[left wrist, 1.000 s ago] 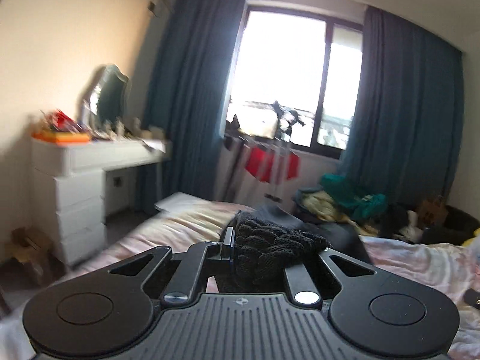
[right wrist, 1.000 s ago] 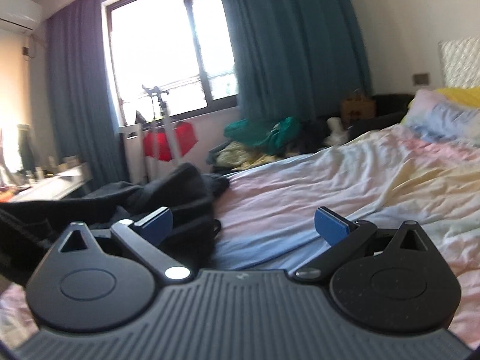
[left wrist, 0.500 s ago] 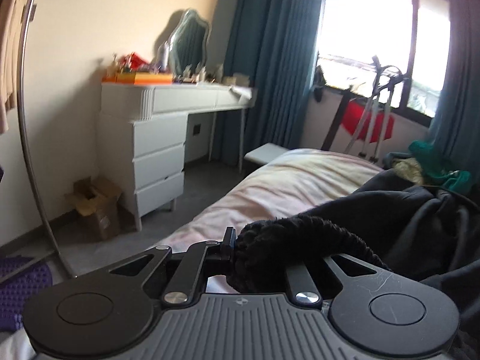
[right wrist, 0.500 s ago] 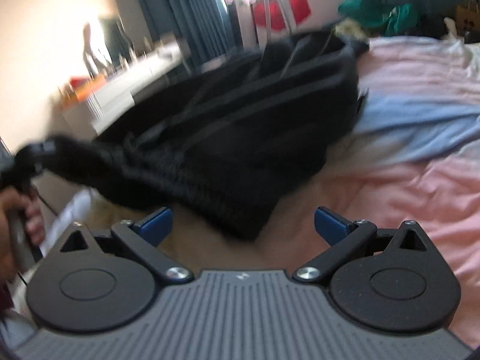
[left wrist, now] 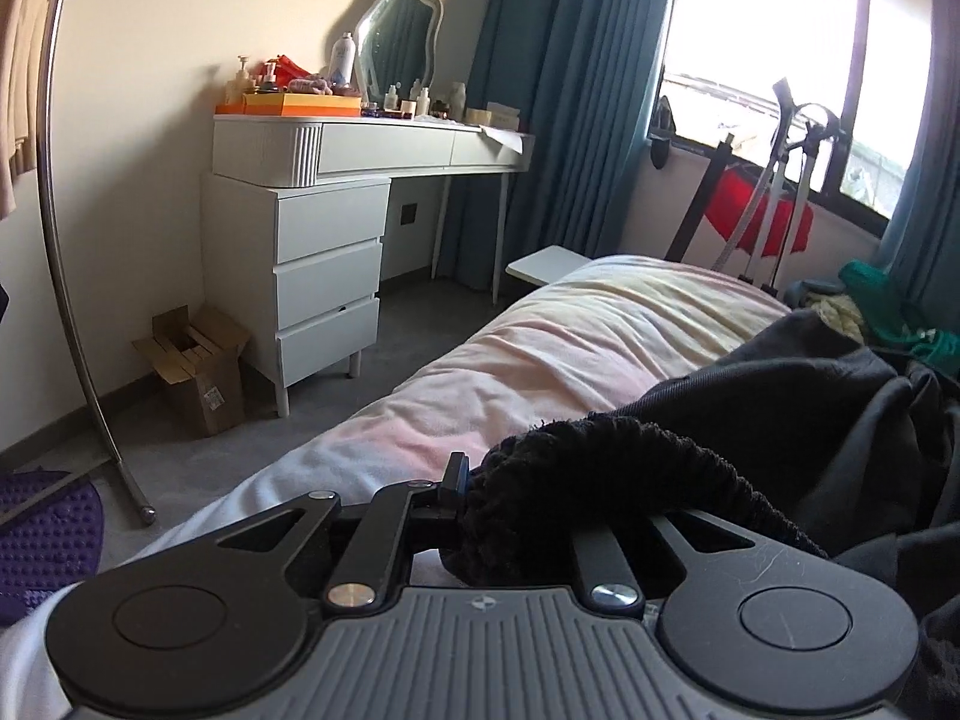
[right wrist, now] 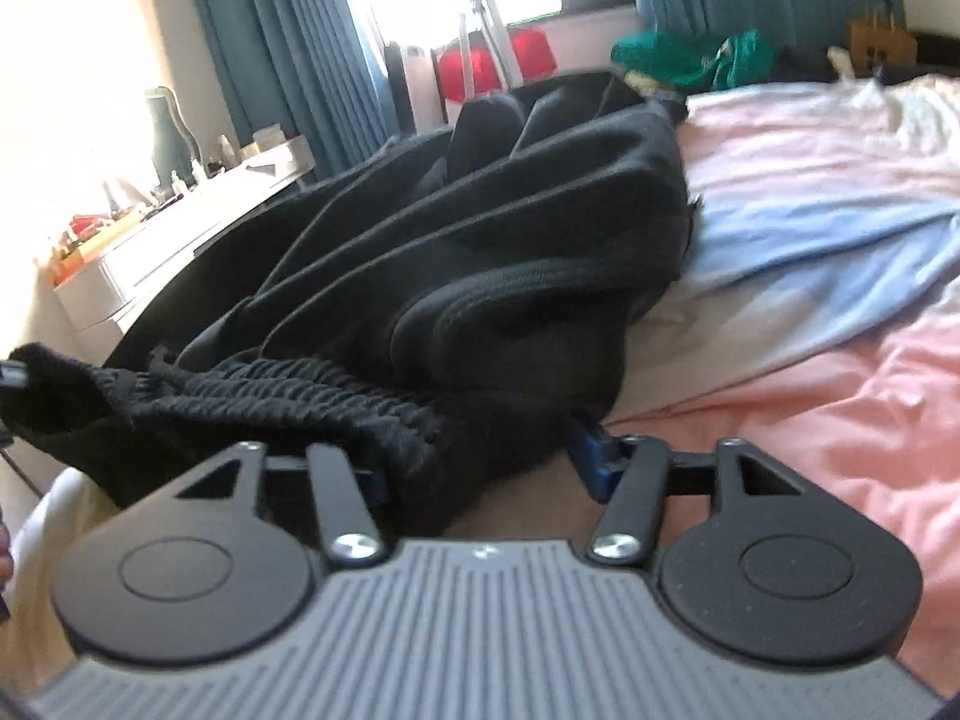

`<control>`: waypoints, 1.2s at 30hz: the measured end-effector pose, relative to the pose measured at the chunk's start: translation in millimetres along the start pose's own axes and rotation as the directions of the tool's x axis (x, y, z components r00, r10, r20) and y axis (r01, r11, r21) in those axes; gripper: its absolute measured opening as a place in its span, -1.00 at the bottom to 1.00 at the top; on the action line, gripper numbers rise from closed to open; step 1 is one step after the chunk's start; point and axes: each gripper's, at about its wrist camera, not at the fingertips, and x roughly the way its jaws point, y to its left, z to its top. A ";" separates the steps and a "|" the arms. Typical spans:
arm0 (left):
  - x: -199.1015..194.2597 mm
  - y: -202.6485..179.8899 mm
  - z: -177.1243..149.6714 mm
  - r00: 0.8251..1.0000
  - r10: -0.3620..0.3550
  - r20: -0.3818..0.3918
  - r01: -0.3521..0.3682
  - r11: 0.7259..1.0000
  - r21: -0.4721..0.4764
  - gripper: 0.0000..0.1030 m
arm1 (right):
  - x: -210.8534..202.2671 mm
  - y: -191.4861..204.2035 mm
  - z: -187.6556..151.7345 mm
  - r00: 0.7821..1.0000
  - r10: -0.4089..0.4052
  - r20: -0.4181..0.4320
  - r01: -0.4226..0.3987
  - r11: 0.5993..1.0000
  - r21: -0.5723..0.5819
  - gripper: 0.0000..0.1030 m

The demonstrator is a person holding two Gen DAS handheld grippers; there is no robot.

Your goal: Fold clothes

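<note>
A pair of black trousers point(right wrist: 492, 252) with a ribbed elastic waistband point(right wrist: 312, 402) lies bunched on the bed point(right wrist: 840, 192). My left gripper point(left wrist: 516, 492) is shut on one end of the waistband point(left wrist: 606, 468); the cloth hides its right finger. My right gripper point(right wrist: 480, 468) has closed in around the other end of the waistband; its blue pads point(right wrist: 591, 462) press the cloth from both sides. The left gripper's tip shows at the far left of the right wrist view.
The bed has a pink, yellow and blue cover point(left wrist: 588, 336). A white dresser point(left wrist: 324, 228) with a mirror and bottles stands left of it, by a cardboard box point(left wrist: 198, 372). A metal rack pole point(left wrist: 66, 240), a drying rack point(left wrist: 774, 192) and a clothes pile point(right wrist: 690, 54) stand nearby.
My left gripper swung left and lower with the waistband. My right gripper moved from open over the bare bed to the trousers and closed on the waistband's other end.
</note>
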 end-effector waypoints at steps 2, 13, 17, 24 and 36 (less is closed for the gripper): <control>-15.1 2.4 -1.0 1.000 -0.024 -0.006 0.024 1.000 -0.015 -0.75 | -4.1 1.0 2.8 1.000 -0.001 0.005 0.001 1.000 0.000 -0.32; -91.7 8.5 -9.4 0.980 -0.196 -0.044 0.191 0.977 -0.092 0.00 | -70.8 4.6 29.9 0.991 -0.030 0.133 0.036 0.998 -0.042 -0.68; -100.4 -10.0 -21.6 0.928 -0.363 -0.082 0.354 0.930 -0.103 0.13 | -67.1 -8.1 21.6 0.995 -0.099 0.001 0.099 0.994 -0.042 -0.68; -115.5 -42.4 -43.1 0.769 -0.623 -0.142 0.608 0.782 -0.137 0.28 | -53.7 -28.7 10.3 0.984 -0.106 -0.143 0.115 0.991 0.061 -0.67; -71.6 -56.2 -67.7 0.673 -0.598 -0.435 0.531 0.800 -0.279 -0.02 | -51.0 -41.6 7.0 0.980 -0.047 -0.192 0.084 0.979 0.186 -0.65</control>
